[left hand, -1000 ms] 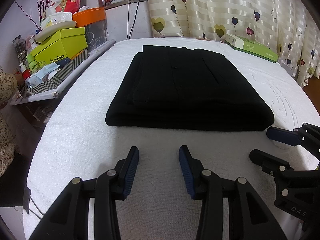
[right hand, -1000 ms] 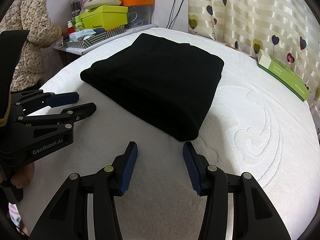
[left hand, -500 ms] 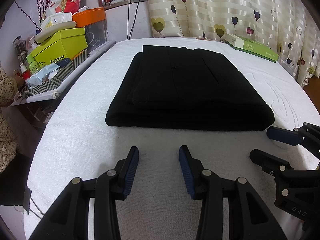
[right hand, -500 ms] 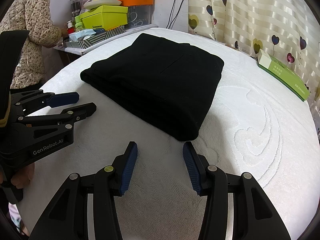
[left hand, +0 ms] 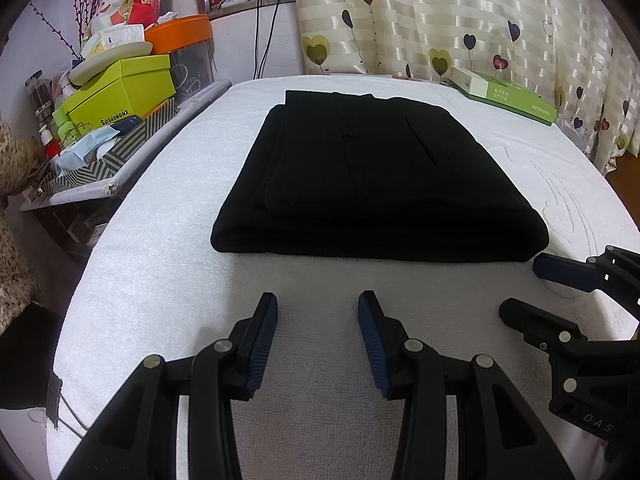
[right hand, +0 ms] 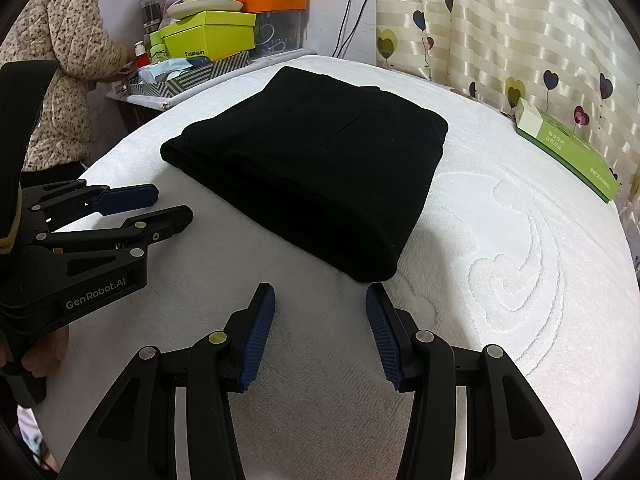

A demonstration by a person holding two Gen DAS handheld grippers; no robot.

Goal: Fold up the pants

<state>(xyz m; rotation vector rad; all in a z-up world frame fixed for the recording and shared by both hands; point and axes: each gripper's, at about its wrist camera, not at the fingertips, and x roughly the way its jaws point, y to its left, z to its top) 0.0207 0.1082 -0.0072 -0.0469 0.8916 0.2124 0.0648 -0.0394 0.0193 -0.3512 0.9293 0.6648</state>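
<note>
While pants (left hand: 376, 184) fill both, only right shows person (right hand: 68, 60).

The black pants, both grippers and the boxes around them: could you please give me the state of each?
Black pants: folded, lying flat on the white cover.
Left gripper: jaws open, empty.
Right gripper: jaws open, empty.
Lime-green box: closed.
Flat green box: closed, lying flat.

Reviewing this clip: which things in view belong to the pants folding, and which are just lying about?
Part of the job:
black pants, folded on the white bed cover
left gripper, jaws open
right gripper, jaws open

Lying about:
flat green box
lime box
orange bin
</note>
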